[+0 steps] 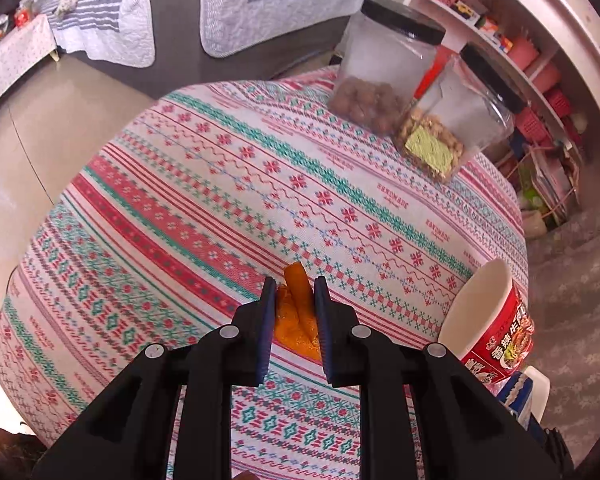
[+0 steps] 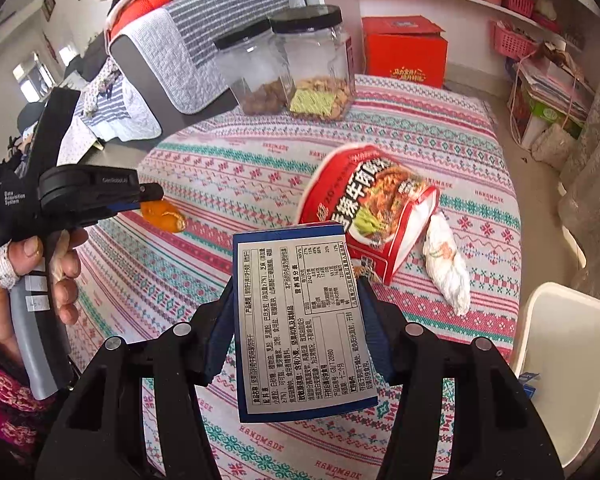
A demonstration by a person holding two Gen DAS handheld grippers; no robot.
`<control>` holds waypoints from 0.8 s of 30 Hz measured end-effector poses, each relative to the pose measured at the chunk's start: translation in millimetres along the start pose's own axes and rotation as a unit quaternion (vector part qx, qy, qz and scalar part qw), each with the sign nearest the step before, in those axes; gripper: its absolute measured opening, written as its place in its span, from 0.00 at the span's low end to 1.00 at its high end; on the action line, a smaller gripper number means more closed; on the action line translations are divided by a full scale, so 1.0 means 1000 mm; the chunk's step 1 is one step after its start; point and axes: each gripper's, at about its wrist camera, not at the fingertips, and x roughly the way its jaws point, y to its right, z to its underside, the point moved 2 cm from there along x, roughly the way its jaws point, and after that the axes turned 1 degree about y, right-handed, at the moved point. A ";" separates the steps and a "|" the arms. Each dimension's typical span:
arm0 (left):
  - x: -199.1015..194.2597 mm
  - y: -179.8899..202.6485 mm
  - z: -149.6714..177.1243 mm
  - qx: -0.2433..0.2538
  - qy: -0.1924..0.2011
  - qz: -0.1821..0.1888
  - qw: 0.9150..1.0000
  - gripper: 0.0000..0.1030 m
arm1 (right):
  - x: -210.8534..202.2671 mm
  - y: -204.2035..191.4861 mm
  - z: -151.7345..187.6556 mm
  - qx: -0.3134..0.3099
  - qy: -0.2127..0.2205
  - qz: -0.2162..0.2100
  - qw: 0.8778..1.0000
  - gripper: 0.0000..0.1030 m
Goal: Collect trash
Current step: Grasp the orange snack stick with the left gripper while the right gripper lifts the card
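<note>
Left gripper (image 1: 291,292) clamped on an orange peel (image 1: 296,312), lifted off the table (image 1: 180,208). Right gripper (image 2: 296,292) grips a blue biscuit box (image 2: 300,332). Just beyond it: tipped noodle cup (image 2: 364,208), crumpled tissue (image 2: 448,268) alongside.

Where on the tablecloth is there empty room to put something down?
Most of the tablecloth is bare, from the two jars down to the orange peel. It is crowded near the noodle cup and crumpled tissue.
</note>
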 end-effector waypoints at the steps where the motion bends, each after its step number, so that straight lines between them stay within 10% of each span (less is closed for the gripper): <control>1: -0.008 -0.001 0.000 0.002 0.010 -0.004 1.000 0.19 | -0.005 -0.002 -0.003 -0.001 0.012 0.001 1.000 0.53; 24: -0.114 0.100 0.017 0.117 0.196 0.072 0.971 0.19 | -0.078 0.042 -0.021 0.047 0.193 0.109 0.974 0.53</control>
